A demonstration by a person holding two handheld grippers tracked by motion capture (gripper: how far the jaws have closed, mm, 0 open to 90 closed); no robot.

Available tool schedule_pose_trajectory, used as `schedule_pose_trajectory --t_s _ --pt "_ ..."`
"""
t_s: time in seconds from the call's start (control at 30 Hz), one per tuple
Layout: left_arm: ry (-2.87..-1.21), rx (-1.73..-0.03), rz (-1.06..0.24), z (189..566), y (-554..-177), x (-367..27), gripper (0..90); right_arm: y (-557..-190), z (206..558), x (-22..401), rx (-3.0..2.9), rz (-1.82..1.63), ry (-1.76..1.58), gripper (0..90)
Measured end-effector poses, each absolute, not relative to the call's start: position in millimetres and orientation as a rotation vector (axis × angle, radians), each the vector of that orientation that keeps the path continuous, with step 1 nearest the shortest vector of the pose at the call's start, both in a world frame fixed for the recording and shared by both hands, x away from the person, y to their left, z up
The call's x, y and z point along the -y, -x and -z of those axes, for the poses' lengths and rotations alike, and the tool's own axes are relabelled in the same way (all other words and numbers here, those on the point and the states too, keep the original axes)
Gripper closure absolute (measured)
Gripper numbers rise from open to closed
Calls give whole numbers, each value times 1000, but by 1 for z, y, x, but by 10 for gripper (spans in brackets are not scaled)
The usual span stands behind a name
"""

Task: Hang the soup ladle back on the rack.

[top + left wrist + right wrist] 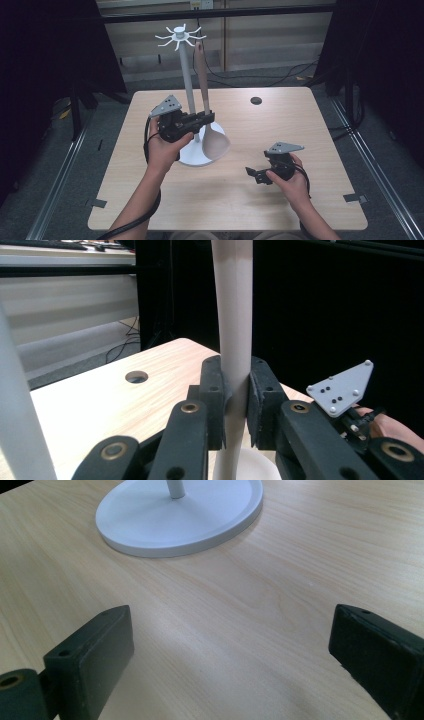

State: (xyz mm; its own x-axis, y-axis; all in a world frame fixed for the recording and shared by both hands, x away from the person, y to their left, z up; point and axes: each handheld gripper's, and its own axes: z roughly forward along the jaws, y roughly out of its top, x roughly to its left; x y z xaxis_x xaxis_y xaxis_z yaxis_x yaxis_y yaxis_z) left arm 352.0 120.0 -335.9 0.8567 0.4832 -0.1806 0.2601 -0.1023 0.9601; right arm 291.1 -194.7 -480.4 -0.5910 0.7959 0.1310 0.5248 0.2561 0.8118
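Beige and long-handled, the spoon (209, 127) stands upright just beside the pole of the white rack (186, 75), its bowl low over the rack's round base. The left hand-held gripper (206, 118) is clamped on the spoon's handle, pads pressing it from both sides. The right hand-held gripper (256, 176) rests near the front of the wooden desk (280, 120), well apart from the rack, its jaws spread wide with nothing between them.
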Motion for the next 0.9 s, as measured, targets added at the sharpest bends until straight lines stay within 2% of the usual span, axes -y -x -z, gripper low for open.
schedule_pose_trajectory --t_s 0.9 --pt "-1659 -648 -266 348 -374 -139 773 -291 482 194 -2238 -1263 -1217 38"
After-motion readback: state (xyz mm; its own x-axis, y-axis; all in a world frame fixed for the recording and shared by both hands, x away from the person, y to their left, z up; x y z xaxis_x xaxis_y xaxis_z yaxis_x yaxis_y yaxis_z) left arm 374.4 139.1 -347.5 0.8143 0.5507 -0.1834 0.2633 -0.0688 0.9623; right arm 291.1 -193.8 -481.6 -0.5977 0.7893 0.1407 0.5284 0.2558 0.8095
